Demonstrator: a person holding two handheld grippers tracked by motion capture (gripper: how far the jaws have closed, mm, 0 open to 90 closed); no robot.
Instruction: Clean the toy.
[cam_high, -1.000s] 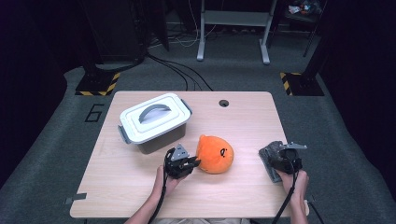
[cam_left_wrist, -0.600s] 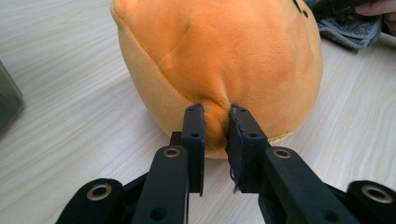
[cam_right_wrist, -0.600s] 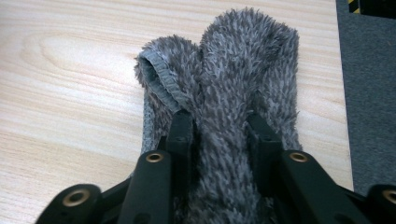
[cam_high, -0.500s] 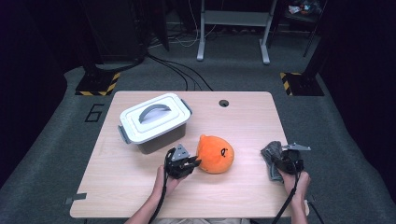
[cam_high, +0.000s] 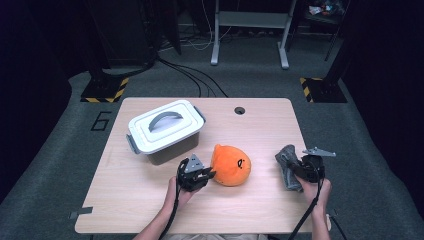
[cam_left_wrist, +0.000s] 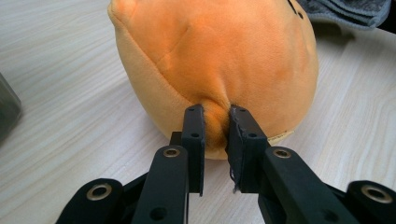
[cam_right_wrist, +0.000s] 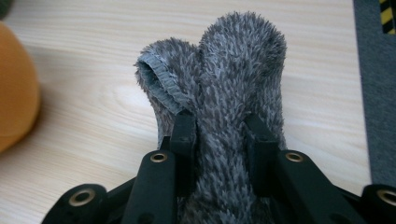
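1. The left gripper (cam_high: 206, 175) sits low over the tabletop (cam_high: 150, 200) and is clamped on the orange plush toy (cam_high: 231, 164); in the left gripper view its jaws pinch a fold of orange fabric at the toy's (cam_left_wrist: 219, 60) near lower edge.
2. The orange plush toy rests on the wood near the middle of the tabletop, a small dark mark on its upper right side.
3. The right gripper (cam_high: 296, 169) is near the tabletop's right edge, closed around a grey fuzzy cloth (cam_high: 287, 162); in the right gripper view the cloth (cam_right_wrist: 233, 79) bulges up between the jaws in two rounded folds, with a stitched hem showing on the left fold.
4. The cloth lies well apart from the plush toy, to its right.
5. A white lidded storage box (cam_high: 164, 129) with a grey handle stands behind the left gripper, toward the tabletop's far left, near the toy but not touching it.
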